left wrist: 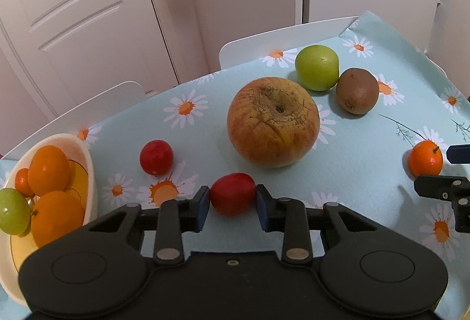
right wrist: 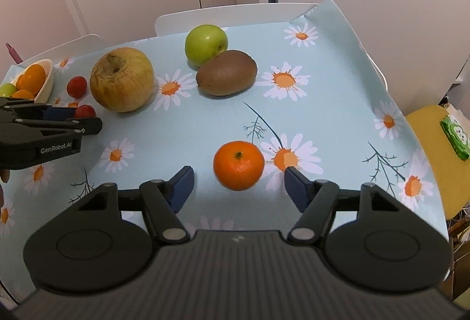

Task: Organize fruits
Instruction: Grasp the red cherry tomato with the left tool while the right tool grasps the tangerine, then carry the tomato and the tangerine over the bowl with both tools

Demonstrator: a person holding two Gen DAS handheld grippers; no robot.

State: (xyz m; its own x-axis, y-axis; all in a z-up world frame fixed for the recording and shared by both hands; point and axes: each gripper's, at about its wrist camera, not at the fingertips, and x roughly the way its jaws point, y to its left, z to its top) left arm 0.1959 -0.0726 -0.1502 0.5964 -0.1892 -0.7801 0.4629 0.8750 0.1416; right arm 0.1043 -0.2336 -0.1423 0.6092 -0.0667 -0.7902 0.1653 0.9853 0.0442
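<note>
My left gripper (left wrist: 233,198) is shut on a small red fruit (left wrist: 233,193) low over the tablecloth; it also shows in the right wrist view (right wrist: 84,111). A second red fruit (left wrist: 156,157) lies to its left. A large yellow-red apple (left wrist: 273,121), a green apple (left wrist: 317,67) and a kiwi (left wrist: 357,91) lie further back. The cream bowl (left wrist: 88,155) at the left holds oranges and a green fruit. My right gripper (right wrist: 238,183) is open, its fingers on either side of a tangerine (right wrist: 238,165) and just short of it.
The table has a light blue daisy tablecloth (right wrist: 337,120). White chair backs (left wrist: 282,38) stand behind the far edge. A yellow stool (right wrist: 429,149) with a green packet (right wrist: 456,138) is to the right. A white door (left wrist: 76,11) is behind.
</note>
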